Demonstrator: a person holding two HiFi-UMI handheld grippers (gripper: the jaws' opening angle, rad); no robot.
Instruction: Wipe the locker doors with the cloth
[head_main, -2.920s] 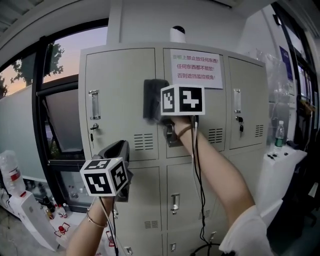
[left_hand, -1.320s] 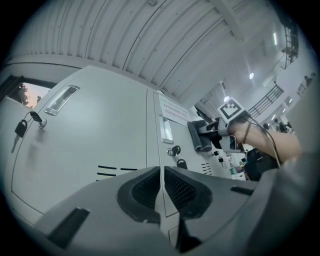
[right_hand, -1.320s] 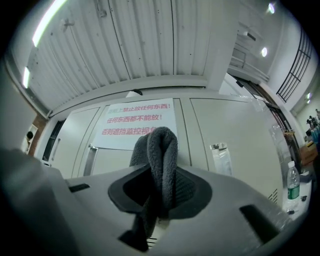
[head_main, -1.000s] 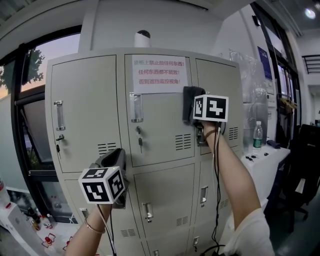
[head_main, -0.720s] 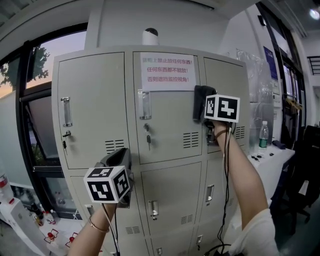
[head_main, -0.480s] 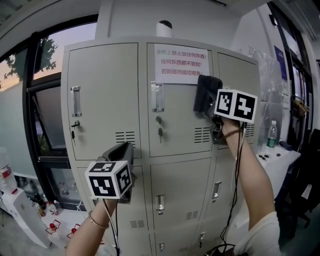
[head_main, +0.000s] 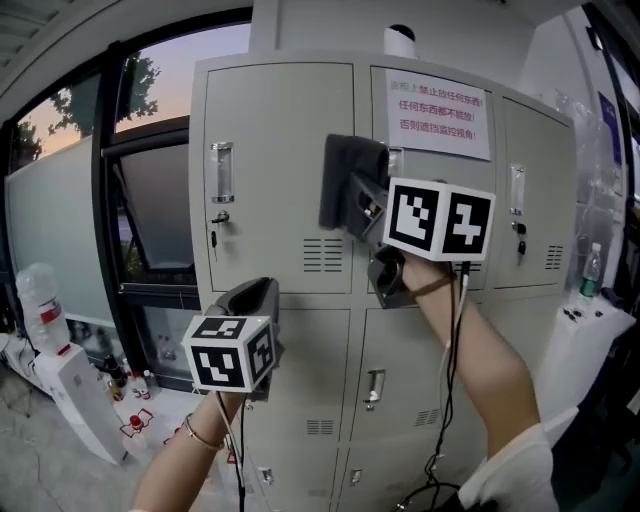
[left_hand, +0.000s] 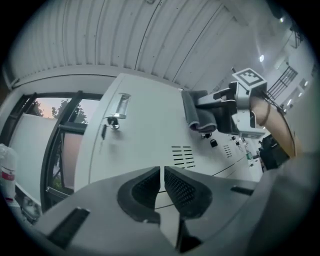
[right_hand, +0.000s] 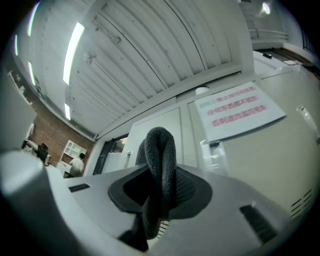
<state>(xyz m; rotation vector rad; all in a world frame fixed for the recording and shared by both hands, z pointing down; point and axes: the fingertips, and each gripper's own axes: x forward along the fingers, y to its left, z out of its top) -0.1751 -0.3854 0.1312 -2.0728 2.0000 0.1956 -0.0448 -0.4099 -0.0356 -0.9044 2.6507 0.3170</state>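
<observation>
The dark grey cloth (head_main: 343, 178) is folded and pressed flat against the top row of the locker doors (head_main: 270, 180). It sits right over the line where the top left door meets the middle one. The right gripper (head_main: 360, 203) has its jaws squeezed tight on the cloth, and the fold sticks out past the jaw tips. The right arm (head_main: 475, 350) reaches up high from the lower right, almost straight, with the wrist bent toward the locker. A black cable (head_main: 452, 340) hangs down beside it.

The left gripper (head_main: 252, 297) is held lower, in front of the left column of doors and away from the cloth. Its jaws are pushed together with nothing between them. The left arm (head_main: 185, 460) comes up from below, and the gripper points up at the locker.

A white paper sign (head_main: 440, 115) with red print is stuck on the top middle door.
</observation>
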